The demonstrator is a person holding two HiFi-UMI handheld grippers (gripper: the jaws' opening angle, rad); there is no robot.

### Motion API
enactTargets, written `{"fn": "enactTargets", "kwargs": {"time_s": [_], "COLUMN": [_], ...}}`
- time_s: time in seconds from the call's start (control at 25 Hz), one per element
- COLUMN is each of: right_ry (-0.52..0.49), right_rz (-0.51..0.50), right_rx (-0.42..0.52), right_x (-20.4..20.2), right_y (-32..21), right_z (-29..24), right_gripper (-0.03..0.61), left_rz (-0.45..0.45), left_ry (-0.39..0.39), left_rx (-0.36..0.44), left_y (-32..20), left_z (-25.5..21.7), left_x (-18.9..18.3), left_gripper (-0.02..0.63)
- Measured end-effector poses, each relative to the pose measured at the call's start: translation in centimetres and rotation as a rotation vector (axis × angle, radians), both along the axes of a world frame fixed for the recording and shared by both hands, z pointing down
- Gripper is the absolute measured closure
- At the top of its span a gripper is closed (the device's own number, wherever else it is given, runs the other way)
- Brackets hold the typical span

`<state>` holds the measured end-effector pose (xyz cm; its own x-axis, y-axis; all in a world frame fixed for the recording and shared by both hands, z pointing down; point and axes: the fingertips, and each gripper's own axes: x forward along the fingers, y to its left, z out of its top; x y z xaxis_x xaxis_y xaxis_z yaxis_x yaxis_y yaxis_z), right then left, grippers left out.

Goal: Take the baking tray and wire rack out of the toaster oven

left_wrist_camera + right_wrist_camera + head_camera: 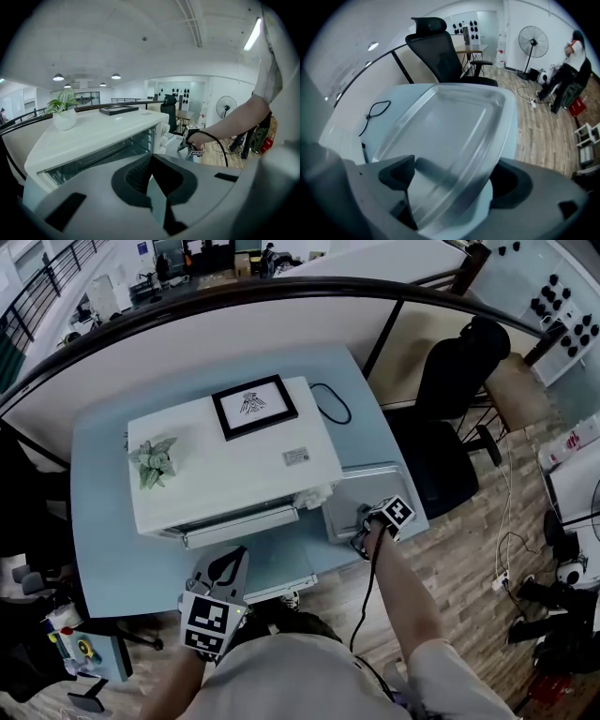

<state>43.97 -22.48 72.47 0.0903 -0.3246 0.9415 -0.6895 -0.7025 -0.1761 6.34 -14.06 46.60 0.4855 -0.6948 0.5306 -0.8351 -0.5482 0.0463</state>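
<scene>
**Head view:** A white toaster oven [234,474] stands on a light blue table [112,559]. A framed picture [254,405] and a little plant [153,461] sit on top of the oven. The oven door [281,563] hangs open at the front. The left gripper [225,563] is over the open door and points at the oven. The baking tray [352,493] is out of the oven. It lies flat on the table just to the right of the oven, by the table's edge. The right gripper [366,532] points down at the near rim of the tray. A black chair [450,399] stands behind the table.

**Left gripper view:** The left gripper [151,161] has its jaws pressed together, with nothing in them. The oven [93,136] is open right ahead. Thin bars [93,158] show inside it, but I cannot tell if they are the wire rack. The right gripper [194,146] shows farther off, in the person's hand.

**Right gripper view:** The right gripper [454,187] has its jaws spread wide. The near rim of the tray [440,126] runs between them, but the pads do not squeeze it. The tray rests on the table [351,122]. A black cord [377,111] lies to its left.
</scene>
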Motion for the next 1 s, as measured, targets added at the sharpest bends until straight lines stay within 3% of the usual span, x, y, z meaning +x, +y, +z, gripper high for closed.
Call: {"fn": "enactTargets", "kwargs": {"time_s": [0.16, 0.32, 0.48, 0.72, 1.0], "right_ry": [0.014, 0.021, 0.018, -0.021, -0.118], "right_rz": [-0.041, -0.053, -0.096, -0.302, -0.484], "right_rx": [-0.019, -0.025, 0.01, 0.203, 0.443], "right_x": [-0.5, -1.3, -2.7, -7.3, -14.7], "right_y": [0.6, 1.4, 2.0, 1.3, 1.6], "right_z": [-0.1, 0.1, -1.2, -7.8, -17.9], "right_gripper": [0.072, 0.061, 0.06, 0.063, 0.124], "left_rz": [-0.051, -0.048, -0.065, -0.098, -0.129], "left_ry": [0.069, 0.019, 0.016, -0.002, -0.042], "left_rx": [-0.037, 0.006, 0.006, 0.04, 0.1], "left_y": [0.6, 1.2, 1.5, 1.7, 1.7], "left_z": [-0.3, -1.2, -1.2, -2.2, -4.2], "left_x": [-1.3, -2.4, -3.8, -6.2, -8.7], "left_gripper": [0.611, 0.611, 0.611, 0.611, 0.611]}}
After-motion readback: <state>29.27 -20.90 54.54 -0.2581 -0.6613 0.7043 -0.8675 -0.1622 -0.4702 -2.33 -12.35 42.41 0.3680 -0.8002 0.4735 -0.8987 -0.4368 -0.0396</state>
